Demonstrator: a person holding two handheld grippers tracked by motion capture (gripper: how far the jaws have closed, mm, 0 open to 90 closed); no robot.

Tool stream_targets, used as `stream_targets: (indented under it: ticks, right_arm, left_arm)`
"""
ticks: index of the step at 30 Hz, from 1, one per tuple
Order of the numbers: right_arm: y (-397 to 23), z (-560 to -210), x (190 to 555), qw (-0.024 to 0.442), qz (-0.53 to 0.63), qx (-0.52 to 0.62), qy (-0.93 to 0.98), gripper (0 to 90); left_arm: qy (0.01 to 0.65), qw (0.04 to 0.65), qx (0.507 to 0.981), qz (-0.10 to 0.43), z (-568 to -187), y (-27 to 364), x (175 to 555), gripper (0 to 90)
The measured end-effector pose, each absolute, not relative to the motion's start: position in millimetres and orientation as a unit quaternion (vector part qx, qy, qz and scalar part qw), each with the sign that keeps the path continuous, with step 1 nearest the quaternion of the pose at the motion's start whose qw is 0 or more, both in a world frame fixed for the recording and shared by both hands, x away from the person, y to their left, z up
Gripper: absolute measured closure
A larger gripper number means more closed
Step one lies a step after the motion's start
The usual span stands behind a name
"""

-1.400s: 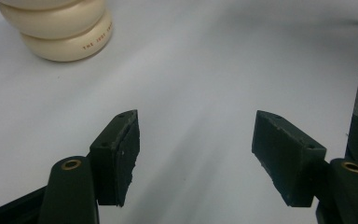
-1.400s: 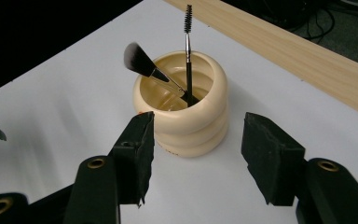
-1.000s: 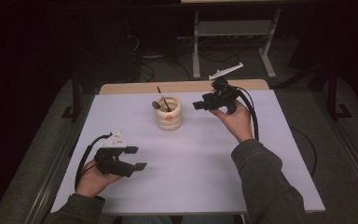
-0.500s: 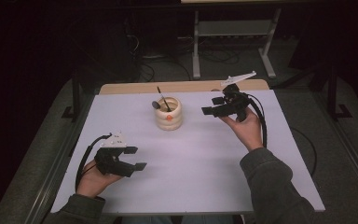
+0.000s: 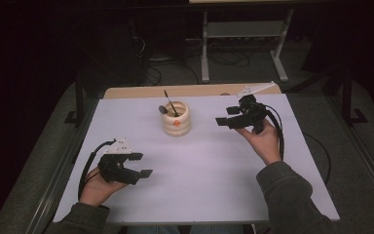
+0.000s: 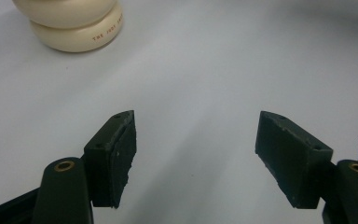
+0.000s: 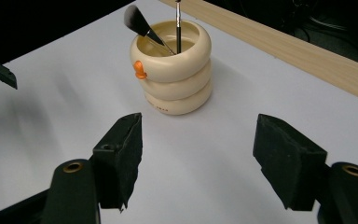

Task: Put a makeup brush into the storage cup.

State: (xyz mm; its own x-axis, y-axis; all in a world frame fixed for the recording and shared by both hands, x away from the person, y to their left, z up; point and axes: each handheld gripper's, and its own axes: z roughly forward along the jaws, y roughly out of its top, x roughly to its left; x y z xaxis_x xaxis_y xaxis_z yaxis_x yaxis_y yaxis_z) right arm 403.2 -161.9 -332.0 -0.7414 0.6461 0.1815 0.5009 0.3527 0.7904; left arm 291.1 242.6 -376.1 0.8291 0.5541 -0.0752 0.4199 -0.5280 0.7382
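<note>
The cup (image 5: pixel 176 118), a cream holder shaped like 3 stacked rings, stood upright toward the far middle of the white counter (image 5: pixel 209 165), well apart from both grippers. 2 brushes (image 5: pixel 168 105) leaned inside it; in the right gripper view one brush (image 7: pixel 141 22) showed a dark fanned head, while the other (image 7: pixel 178 23) was a thin dark handle cut off by the top edge, so its tip could not be made out. A small orange knob (image 7: pixel 140 70) sat on the cup's upper ring. In the left gripper view the cup (image 6: pixel 72 23) was cropped at the top, showing its 2 lowest rings and a line of small print too fine to read in full.

The right gripper (image 5: pixel 231 116) was held above the counter to the right of the cup, pointing at it. Its jaws had just been opening and stood spread, with bare counter between them. A grey plate (image 5: pixel 255 89) on top of it blended with the wooden strip (image 5: pixel 190 90) at the counter's far edge.

The left gripper (image 5: pixel 141 165) rested near the counter's near-left corner, jaws spread with nothing between them. Its hand (image 5: pixel 96 187) was mostly hidden beneath it. The surroundings beyond the counter were too dark to make out beyond a metal frame (image 5: pixel 243 29) and floor cables.
</note>
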Motion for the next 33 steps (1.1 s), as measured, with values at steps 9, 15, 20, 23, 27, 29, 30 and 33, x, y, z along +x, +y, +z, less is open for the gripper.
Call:
stream_targets:
  ticks: [9,15,20,23,27,29,30,33]
  right_arm:
    - [-166.9,-335.9,397.6,0.081,0.448,0.35,0.819,29.9]
    - [-168.8,-339.3,391.8,0.08,0.445,0.348,0.821,29.0]
    - [-172.2,-342.0,386.3,0.079,0.444,0.348,0.822,28.7]
    - [-174.5,-344.0,383.2,0.08,0.447,0.348,0.82,28.6]
    - [-176.7,-346.4,378.8,0.078,0.449,0.348,0.819,28.1]
    - [-178.2,-347.4,375.8,0.078,0.449,0.348,0.819,28.0]
    - [-179.1,-348.3,374.5,0.079,0.45,0.348,0.819,27.9]
    - [-182.1,-350.9,371.4,0.08,0.448,0.347,0.82,27.1]
  left_arm:
    - [0.282,0.397,0.869,0.086,-376.6,244.6,291.6,28.5]
    - [0.282,0.395,0.869,0.089,-377.0,245.6,292.6,28.0]
    - [0.287,0.397,0.867,0.09,-377.0,246.8,292.1,27.9]
    - [0.282,0.393,0.87,0.092,-376.9,248.5,293.0,27.7]
    - [0.289,0.397,0.866,0.092,-377.5,248.8,292.6,27.6]
    - [0.287,0.395,0.868,0.093,-377.5,249.4,293.2,27.6]
    - [0.286,0.393,0.869,0.093,-377.3,249.6,293.4,27.6]
    - [0.285,0.39,0.871,0.094,-376.8,249.9,293.6,27.5]
